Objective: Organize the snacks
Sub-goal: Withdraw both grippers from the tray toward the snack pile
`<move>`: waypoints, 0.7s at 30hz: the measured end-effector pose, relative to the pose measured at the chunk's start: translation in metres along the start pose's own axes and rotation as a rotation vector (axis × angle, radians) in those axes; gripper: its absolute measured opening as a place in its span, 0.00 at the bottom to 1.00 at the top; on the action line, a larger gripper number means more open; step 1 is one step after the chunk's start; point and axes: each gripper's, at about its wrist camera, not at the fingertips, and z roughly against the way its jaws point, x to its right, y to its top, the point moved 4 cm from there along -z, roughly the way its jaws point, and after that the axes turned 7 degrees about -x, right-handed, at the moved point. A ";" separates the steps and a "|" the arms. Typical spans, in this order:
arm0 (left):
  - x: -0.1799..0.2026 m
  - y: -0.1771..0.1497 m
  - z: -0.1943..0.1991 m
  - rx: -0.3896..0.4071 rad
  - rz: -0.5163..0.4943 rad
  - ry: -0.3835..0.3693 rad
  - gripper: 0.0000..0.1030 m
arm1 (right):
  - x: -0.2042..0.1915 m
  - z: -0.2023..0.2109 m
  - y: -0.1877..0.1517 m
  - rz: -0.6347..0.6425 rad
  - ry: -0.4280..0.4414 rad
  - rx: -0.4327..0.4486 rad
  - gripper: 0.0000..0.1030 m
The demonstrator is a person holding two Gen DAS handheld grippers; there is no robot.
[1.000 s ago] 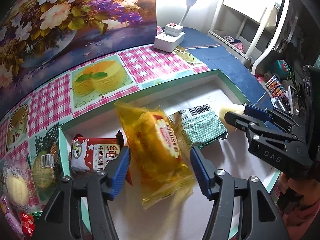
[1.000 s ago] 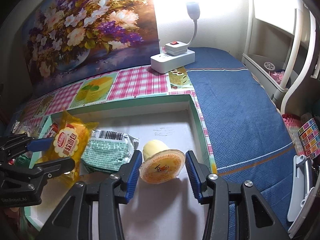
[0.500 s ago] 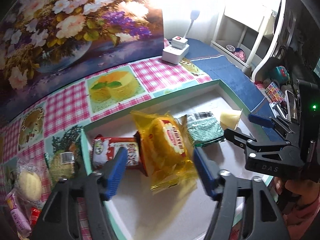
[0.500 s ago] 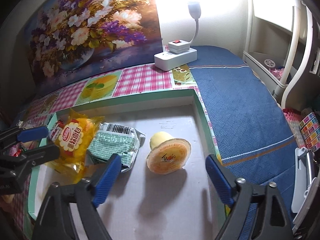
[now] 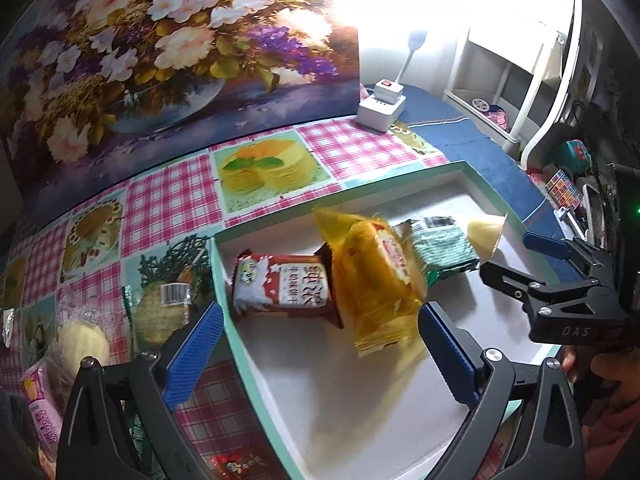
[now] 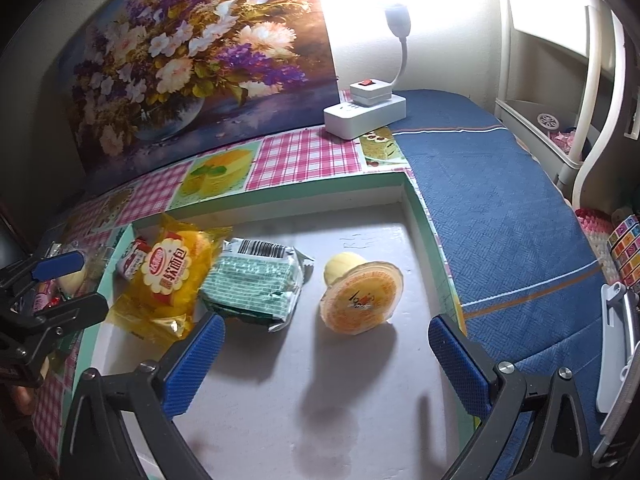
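A shallow tray with a teal rim (image 5: 240, 360) (image 6: 424, 216) holds several snacks. My left gripper (image 5: 320, 316) hangs over its left end, jaws opening wide. The yellow bread pack (image 5: 372, 276) (image 6: 176, 272) lies free just beyond the pads, leaning on a red-and-white pack (image 5: 280, 288). A green pack (image 6: 256, 284) lies beside it. My right gripper (image 6: 326, 322) is opening too. The orange-lidded jelly cup (image 6: 360, 296) lies on its side on the tray floor between the pads, untouched.
Loose snacks (image 5: 160, 308) lie on the checked cloth left of the tray. A white power strip (image 6: 364, 112) and a flower painting (image 6: 200, 60) stand behind. Blue cloth (image 6: 500, 200) covers the table's right part, with a white shelf beyond.
Both grippers opened wide: the left let go of the yellow bread pack, the right let go of the jelly cup. The left gripper drew back from the tray; both snacks now rest in it.
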 end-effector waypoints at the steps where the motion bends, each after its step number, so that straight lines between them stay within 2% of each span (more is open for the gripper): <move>1: -0.001 -0.001 0.001 0.003 -0.003 0.010 0.95 | -0.001 0.000 0.000 0.001 0.002 -0.001 1.00; 7: -0.012 -0.007 0.005 0.030 -0.024 0.079 0.95 | -0.006 -0.001 -0.002 0.010 0.010 -0.016 1.00; 21: -0.046 -0.031 0.009 0.032 0.014 0.145 0.95 | -0.031 -0.005 -0.008 0.082 0.021 -0.033 1.00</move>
